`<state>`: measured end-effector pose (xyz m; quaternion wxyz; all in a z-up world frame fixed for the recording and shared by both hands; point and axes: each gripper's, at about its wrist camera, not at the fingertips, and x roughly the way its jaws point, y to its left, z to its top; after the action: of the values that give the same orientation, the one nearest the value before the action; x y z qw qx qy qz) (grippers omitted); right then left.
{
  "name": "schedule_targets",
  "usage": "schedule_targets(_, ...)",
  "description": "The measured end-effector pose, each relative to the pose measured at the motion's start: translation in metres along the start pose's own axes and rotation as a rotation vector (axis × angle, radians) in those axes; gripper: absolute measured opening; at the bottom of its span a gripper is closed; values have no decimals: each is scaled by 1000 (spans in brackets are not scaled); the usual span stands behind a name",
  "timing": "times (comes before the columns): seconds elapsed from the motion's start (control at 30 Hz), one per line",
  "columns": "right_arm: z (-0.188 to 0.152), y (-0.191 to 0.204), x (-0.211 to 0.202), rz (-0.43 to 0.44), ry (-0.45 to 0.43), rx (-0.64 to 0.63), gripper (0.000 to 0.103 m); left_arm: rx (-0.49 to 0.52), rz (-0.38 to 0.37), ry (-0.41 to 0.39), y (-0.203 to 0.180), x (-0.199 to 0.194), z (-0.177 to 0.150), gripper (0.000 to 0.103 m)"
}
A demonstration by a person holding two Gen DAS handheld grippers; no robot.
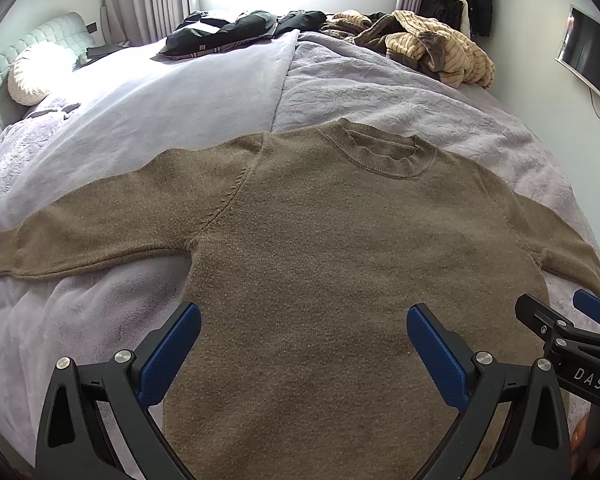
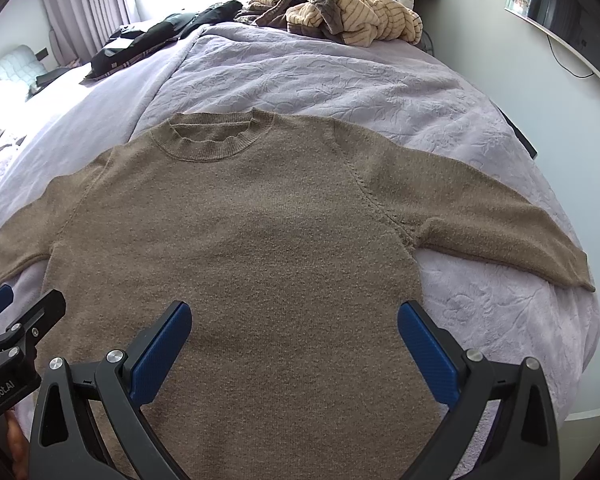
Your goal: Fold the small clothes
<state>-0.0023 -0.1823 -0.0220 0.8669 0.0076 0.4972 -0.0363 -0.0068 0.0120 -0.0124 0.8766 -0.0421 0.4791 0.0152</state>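
**Brown sweater flat on the bed**

The brown sweater [image 1: 320,240] lies spread out on the purple blanket [image 1: 360,88], sleeves out to each side. The left gripper [image 1: 304,344] and right gripper [image 2: 294,340] hang above its bottom part. Both have their jaws wide apart, holding nothing.

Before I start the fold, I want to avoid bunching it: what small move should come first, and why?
Probably bring the left gripper out to the left sleeve and grip its cuff, ready to fold it across the body. The brown sweater lies flat, front up, both sleeves spread wide on the lilac bedcover. Both jaws stand open over its lower body, the right gripper holding nothing either.
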Motion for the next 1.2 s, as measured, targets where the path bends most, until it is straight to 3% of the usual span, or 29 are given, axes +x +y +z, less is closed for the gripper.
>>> schedule_targets(0.73,3,7,0,-12,10,-10,103,-30,-48,21,15,10,-2,103)
schedule_targets(0.8,3,9,-3,51,-4,-4,103,-49,-64,25,22,12,-4,103)
schedule_targets(1.0,-2,9,-6,408,-3,94,103,-122,-117,25,62,20,-9,103)
schedule_targets(1.2,-13,46,3,492,51,74,103,-303,-117,-41,156,24,-20,103)
